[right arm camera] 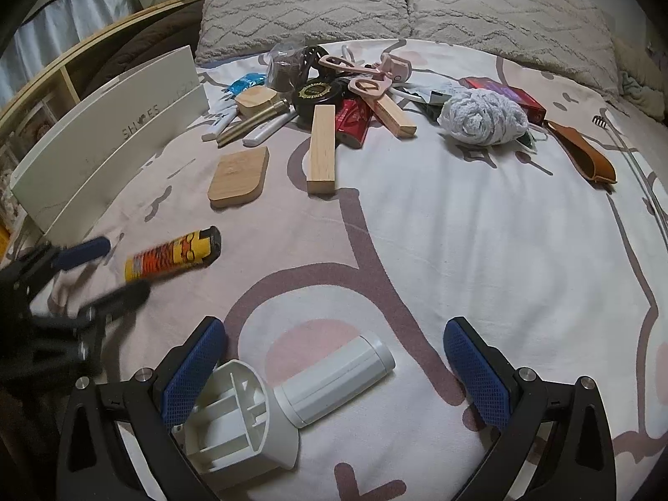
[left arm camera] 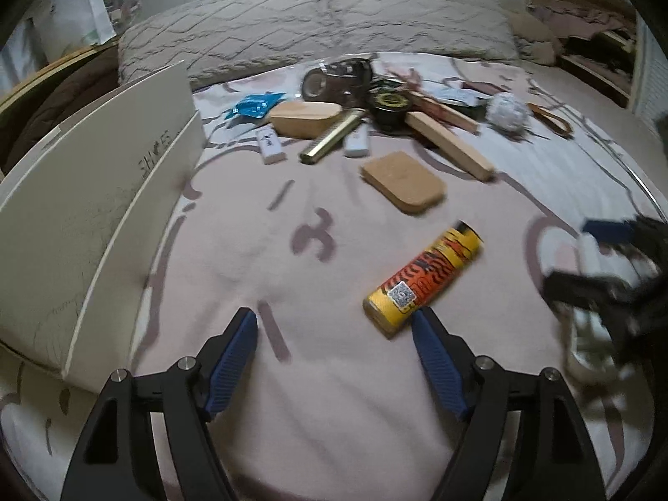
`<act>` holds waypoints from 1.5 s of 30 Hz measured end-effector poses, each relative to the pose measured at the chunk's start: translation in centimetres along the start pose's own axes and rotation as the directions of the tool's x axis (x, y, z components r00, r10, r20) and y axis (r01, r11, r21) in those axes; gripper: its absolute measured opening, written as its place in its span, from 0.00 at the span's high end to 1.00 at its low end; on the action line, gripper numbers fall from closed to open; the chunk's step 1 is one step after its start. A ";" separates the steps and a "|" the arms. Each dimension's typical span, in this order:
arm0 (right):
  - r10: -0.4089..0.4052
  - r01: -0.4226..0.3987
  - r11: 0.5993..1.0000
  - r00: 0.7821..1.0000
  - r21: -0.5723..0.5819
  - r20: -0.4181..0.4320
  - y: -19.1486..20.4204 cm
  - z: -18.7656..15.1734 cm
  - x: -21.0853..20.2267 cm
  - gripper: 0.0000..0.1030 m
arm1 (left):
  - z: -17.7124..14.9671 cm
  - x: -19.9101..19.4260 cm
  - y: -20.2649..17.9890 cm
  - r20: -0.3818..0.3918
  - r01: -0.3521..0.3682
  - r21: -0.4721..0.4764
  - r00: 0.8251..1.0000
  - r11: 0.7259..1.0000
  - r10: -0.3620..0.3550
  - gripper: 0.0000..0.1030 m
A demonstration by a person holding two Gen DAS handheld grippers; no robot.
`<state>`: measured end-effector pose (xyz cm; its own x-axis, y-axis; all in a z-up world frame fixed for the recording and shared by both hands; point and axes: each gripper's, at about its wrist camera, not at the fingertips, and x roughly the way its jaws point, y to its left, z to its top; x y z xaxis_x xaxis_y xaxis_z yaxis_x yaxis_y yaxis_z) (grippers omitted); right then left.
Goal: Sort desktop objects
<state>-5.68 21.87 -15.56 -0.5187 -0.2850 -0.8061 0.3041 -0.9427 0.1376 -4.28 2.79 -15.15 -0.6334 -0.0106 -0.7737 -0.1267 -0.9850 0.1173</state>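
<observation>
A yellow and orange lighter point(left arm camera: 423, 277) lies on the pink bedsheet point(left arm camera: 259, 259), its near end just beside the right fingertip of my left gripper point(left arm camera: 334, 327). That gripper is open and nothing is between its blue pads. The right wrist view shows the same lighter point(right arm camera: 173, 254) with the blurred left gripper point(right arm camera: 108, 271) close by at the left. My right gripper point(right arm camera: 334, 330) is open wide over a white plastic handle-shaped piece point(right arm camera: 292, 396) lying on the sheet; its flared end rests near the left pad point(right arm camera: 188, 375), while the right pad stands well clear.
A white shoe box point(left arm camera: 96, 208) stands at the left. At the back lies a pile: a cork pad point(right arm camera: 240, 177), wooden blocks point(right arm camera: 321, 150), a gold tube point(right arm camera: 254, 121), a black round tin point(right arm camera: 313, 96), pink scissors point(right arm camera: 367, 79), white yarn point(right arm camera: 484, 115) and a brown leather case point(right arm camera: 584, 154). Pillows point(right arm camera: 375, 4) lie behind.
</observation>
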 end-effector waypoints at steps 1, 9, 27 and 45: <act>-0.001 0.001 1.000 1.000 -0.001 0.000 0.0 0.0 0.0 0.00 | 0.4 0.3 0.1 -0.002 -0.016 -0.002 1.000 1.000 0.016 0.24; -0.003 0.003 1.000 1.000 -0.003 0.002 0.0 -0.1 0.0 0.00 | 2.1 2.4 1.0 -0.050 0.001 -0.074 0.999 0.997 -0.005 0.20; 0.073 -0.074 0.997 0.997 0.032 0.016 -1.2 0.1 -1.2 0.00 | 3.5 2.5 -2.5 -0.057 0.201 -0.034 0.978 0.979 -0.203 0.11; 0.200 -0.211 0.943 0.977 -0.259 -0.067 2.3 -2.1 -3.4 0.00 | 3.0 3.0 -2.2 0.002 0.167 -0.074 0.986 0.983 -0.168 0.11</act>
<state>-1.58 21.07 -13.74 -0.3923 -0.4556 -0.7991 0.6029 -0.7835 0.1508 -8.13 5.48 -15.86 -0.6048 0.1550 -0.7811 -0.1742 -0.9829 -0.0602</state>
